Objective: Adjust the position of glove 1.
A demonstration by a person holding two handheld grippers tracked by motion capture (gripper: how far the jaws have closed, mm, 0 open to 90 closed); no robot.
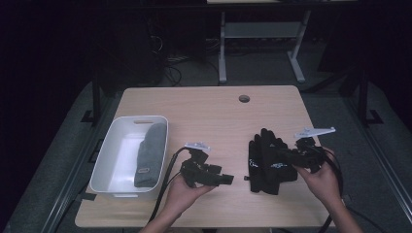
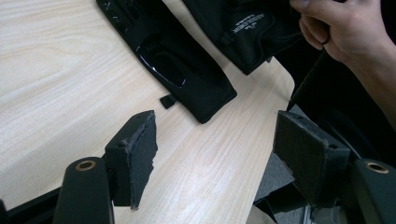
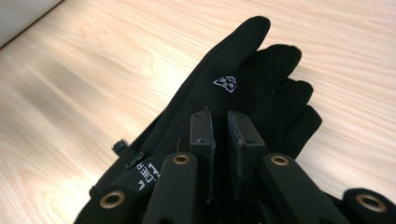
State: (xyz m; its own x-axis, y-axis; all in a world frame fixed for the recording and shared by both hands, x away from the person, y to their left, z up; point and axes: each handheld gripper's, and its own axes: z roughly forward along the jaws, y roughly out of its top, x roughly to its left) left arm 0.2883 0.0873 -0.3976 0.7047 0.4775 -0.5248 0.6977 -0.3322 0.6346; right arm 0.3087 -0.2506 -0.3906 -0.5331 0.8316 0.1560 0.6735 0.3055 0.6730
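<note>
**Glove pickup: handling notes**

Right gripper (image 3: 219, 126) fingers nearly together, apparently pinching fabric of the top black stretch-fabric glove (image 3: 233, 79); the actual contact is hidden. Left gripper (image 2: 215, 154) fingers wide apart, nothing between them. Both gloves lie stacked on the pale wood table (image 1: 204, 111), near its right front. Light, limp, slightly slick; best taken at the cuff.

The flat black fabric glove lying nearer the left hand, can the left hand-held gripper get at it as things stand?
Probably yes: the left hand-held gripper is open, and bare wooden table separates it from the flat black fabric glove; nothing blocks the way.
</note>
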